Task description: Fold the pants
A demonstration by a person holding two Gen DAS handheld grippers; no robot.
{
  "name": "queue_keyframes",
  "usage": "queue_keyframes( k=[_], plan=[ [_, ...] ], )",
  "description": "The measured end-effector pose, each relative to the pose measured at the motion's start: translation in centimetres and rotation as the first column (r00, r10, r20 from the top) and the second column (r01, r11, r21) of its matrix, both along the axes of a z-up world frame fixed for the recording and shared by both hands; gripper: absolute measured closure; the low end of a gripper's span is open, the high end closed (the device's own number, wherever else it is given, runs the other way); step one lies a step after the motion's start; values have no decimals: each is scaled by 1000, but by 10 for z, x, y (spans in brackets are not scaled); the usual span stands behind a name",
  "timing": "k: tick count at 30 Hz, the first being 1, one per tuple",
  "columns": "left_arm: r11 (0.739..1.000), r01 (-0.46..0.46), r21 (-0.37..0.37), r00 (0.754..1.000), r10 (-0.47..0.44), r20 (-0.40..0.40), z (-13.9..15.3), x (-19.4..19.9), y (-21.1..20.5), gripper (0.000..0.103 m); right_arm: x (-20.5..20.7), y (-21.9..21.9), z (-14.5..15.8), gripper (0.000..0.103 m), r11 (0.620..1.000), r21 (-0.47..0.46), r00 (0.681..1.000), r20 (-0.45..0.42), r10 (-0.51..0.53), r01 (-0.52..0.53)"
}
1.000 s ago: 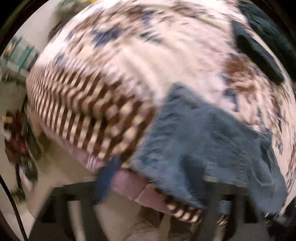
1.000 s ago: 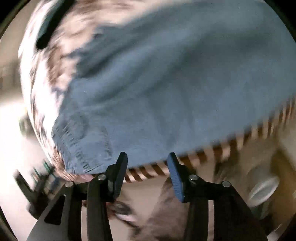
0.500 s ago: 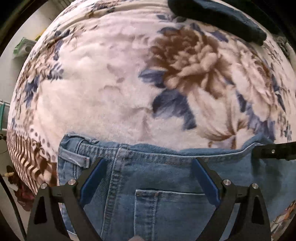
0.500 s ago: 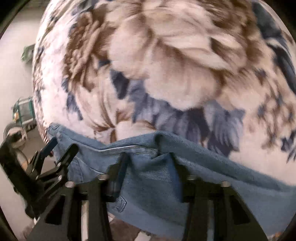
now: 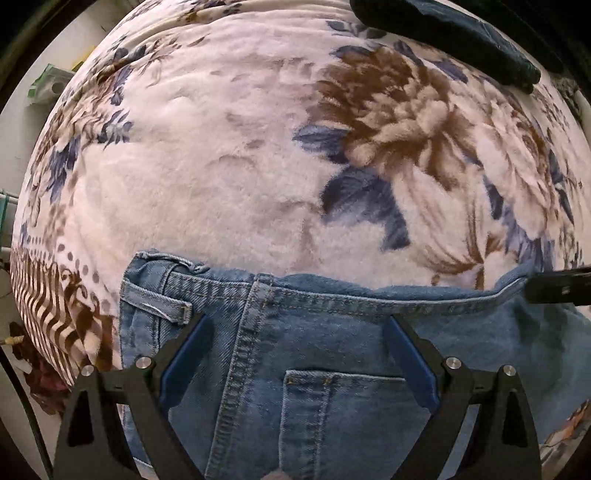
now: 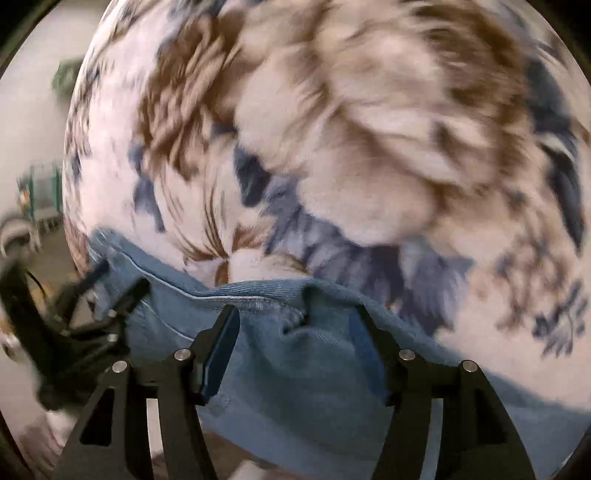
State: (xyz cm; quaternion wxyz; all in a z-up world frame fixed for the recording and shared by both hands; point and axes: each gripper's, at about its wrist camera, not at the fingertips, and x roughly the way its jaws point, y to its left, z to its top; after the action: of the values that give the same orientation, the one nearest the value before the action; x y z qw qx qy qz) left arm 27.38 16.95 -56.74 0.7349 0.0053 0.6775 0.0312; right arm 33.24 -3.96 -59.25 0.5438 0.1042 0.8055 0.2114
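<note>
A: Where the floral blanket (image 5: 229, 177) spreads across the bed, a pair of blue denim pants (image 5: 332, 354) lies flat along its near edge, waistband toward the flowers, a back pocket (image 5: 351, 406) facing up.

B: And the left tongs (image 5: 295, 332)?

A: They point straight down over the pants, jaws spread wide. Both blue pads flank the centre seam and the pocket, with denim lying between them, but neither pad presses on the cloth. Nothing is gripped.

B: The right tongs (image 6: 295, 317)?

A: In the right wrist view they sit over the other end of the waistband, angled down. Their jaws are opening at this moment. A bunched ridge of denim (image 6: 291, 332) stands between the pads, and the pads look clear of it. The picture is blurred, so fine contact is hard to judge.

B: Can each tool see the other?

A: Yes. A black tip of the right tongs shows at the right edge of the left view, just at the waistband. The left tongs appear, smeared, at the left edge of the right view, also on the pants.

B: Anything else on the bed?

A: A dark folded garment (image 5: 443, 33) lies at the far side of the blanket, well apart from the pants. A brown striped border (image 5: 48, 306) runs along the blanket's left edge.
</note>
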Motion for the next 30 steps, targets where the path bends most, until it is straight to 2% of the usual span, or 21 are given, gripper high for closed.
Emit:
queue_keyframes(
  k=[2,3,4,5,8,9,11,13,15,16,18,20,21,22,24,25,26,28,30],
  plan=[
    [1000,12,9,1000,-12,2,1,-2,2,8,-3,7,-4,41,999,7,999,-8,43,-43],
    [1000,16,11,1000,-17,3,0,-3,3,8,-4,10,-4,57,997,10,997,-2,74,-74],
    [1000,18,12,1000,-18,3,1,-4,4,8,-5,10,0,82,995,5,995,22,102,-102],
    [1000,17,10,1000,-17,3,2,-5,5,8,-4,7,3,89,997,12,996,30,81,-82],
    [1000,7,4,1000,-7,-1,-1,-4,7,8,0,-20,12,91,995,81,997,40,-67,64],
    [1000,5,-1,1000,-5,-2,-3,-4,7,8,-1,-30,12,92,992,72,993,48,-104,100],
    [1000,6,-3,1000,-6,-8,-6,-4,6,8,0,-51,13,97,991,-17,986,107,-130,133],
    [1000,9,-4,1000,-9,-14,-8,-4,10,8,6,-79,9,97,967,-54,966,96,-242,248],
    [1000,9,-6,1000,-9,-14,-7,-3,10,8,10,-96,18,96,952,-95,953,123,-278,290],
    [1000,6,-8,1000,-6,-15,-7,-4,10,8,9,-101,26,96,951,-98,950,140,-278,293],
    [1000,-8,-18,1000,8,-21,-4,-5,11,8,2,-110,47,95,959,-18,952,124,-279,283],
    [999,-28,-38,1000,28,-13,3,-7,10,8,-13,-107,58,86,970,52,967,75,-242,239],
    [998,-36,-54,999,35,-10,6,-7,9,8,-23,-101,55,77,977,61,978,36,-206,204],
    [997,-39,-66,999,39,-6,10,-8,7,8,-30,-96,51,76,982,55,983,17,-182,181],
    [997,-34,-74,999,34,8,16,-9,1,8,-44,-97,30,77,990,-39,991,4,-137,137],
    [997,-24,-78,1000,25,13,18,-10,-3,8,-43,-112,13,92,979,-116,986,16,-167,168],
    [997,-12,-79,1000,13,18,20,-10,-9,8,-40,-126,3,101,964,-137,974,15,-227,227],
    [997,11,-80,1000,-10,24,23,-12,-19,8,-30,-157,5,103,913,-145,924,62,-377,382],
    [995,35,-91,999,-33,25,24,-12,-32,8,-23,-178,27,100,881,-178,897,157,-414,438]
  ],
)
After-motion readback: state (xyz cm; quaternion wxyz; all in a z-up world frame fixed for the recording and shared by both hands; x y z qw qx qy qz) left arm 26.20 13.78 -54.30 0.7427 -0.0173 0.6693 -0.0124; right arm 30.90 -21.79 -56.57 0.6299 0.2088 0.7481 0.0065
